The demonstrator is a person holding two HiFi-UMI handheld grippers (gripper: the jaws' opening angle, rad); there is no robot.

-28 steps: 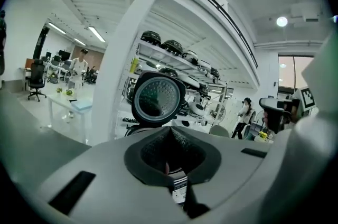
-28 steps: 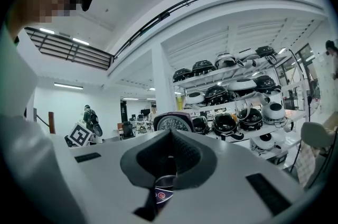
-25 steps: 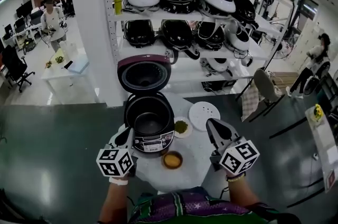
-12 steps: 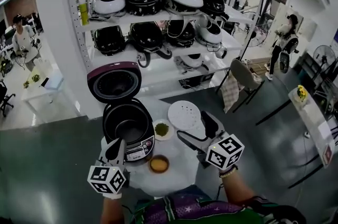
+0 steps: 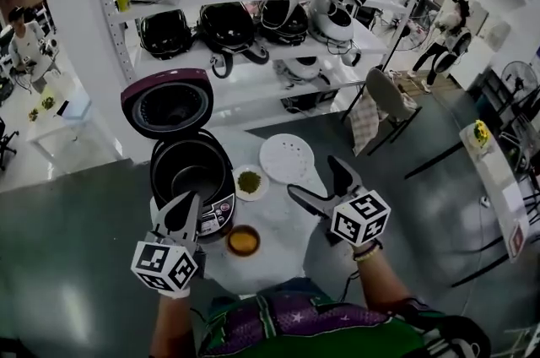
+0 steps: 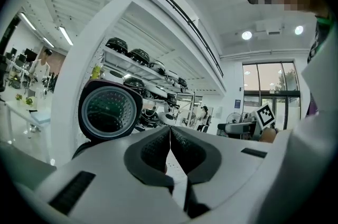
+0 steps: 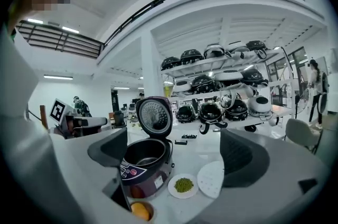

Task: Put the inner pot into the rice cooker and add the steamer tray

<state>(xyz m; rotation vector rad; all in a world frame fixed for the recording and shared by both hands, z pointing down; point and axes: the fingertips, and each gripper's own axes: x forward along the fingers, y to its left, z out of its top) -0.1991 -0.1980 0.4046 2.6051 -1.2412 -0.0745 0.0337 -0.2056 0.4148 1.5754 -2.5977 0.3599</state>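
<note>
Left hand-held gripper [image 5: 187,203] is held level near the rice cooker [image 5: 218,217] front, jaws pressed together, empty. Right hand-held gripper [image 5: 314,177] tips slightly down; its jaws have just been opening and stand wide apart with nothing between them, near the steamer tray [image 5: 287,158]. The tray is a flat white perforated disc on a round white surface [image 5: 283,234]. Dark glossy inner pot [image 5: 192,177] sits inside the maroon cooker, domed lid [image 5: 167,105] up. Pot bottom is hard to make out.

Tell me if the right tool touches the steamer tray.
Apart. The right gripper view shows the right tool, jaws just opened and empty, short of the steamer tray lying flat on the table.
</note>
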